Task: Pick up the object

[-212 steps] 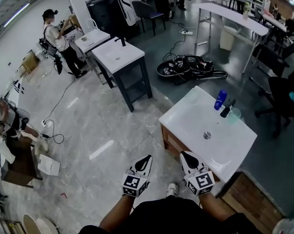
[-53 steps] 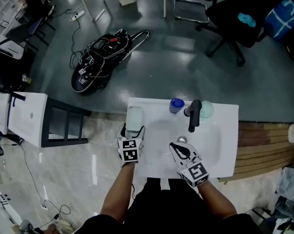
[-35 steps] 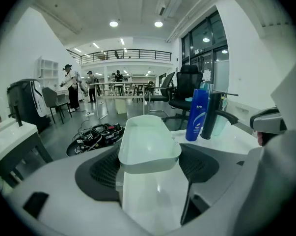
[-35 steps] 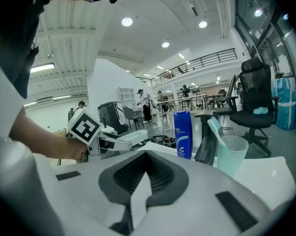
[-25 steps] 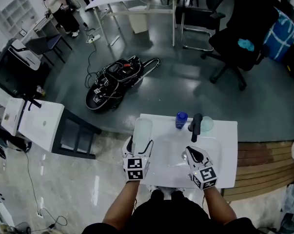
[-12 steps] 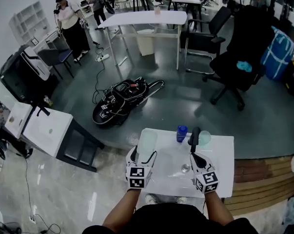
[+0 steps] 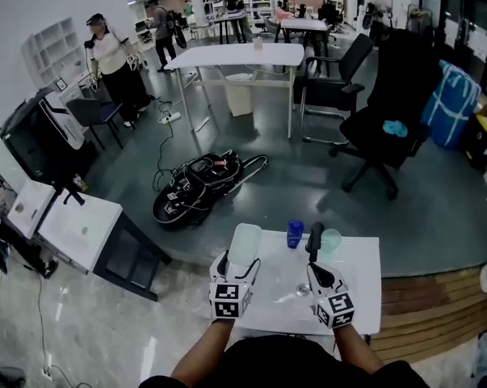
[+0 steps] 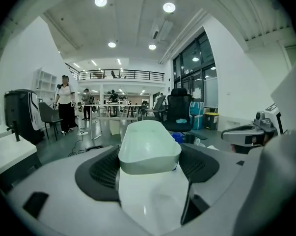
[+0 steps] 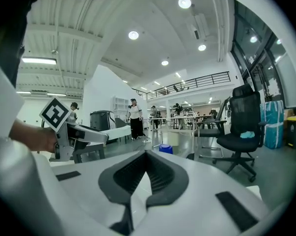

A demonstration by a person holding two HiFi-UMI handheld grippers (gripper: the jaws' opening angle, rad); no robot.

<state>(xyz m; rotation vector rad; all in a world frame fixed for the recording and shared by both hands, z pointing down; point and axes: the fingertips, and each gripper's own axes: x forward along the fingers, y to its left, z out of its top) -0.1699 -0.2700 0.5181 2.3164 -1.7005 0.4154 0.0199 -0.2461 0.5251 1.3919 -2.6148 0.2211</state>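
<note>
My left hand-held gripper (image 8: 149,167) grips the dish (image 8: 148,142) by its sides, over the desk's (image 7: 356,289) left edge. The right hand-held gripper (image 9: 147,173) is clenched, empty. I reckon the smooth, sloped walls could slip free, dropping the dish to the floor (image 7: 146,330).
</note>
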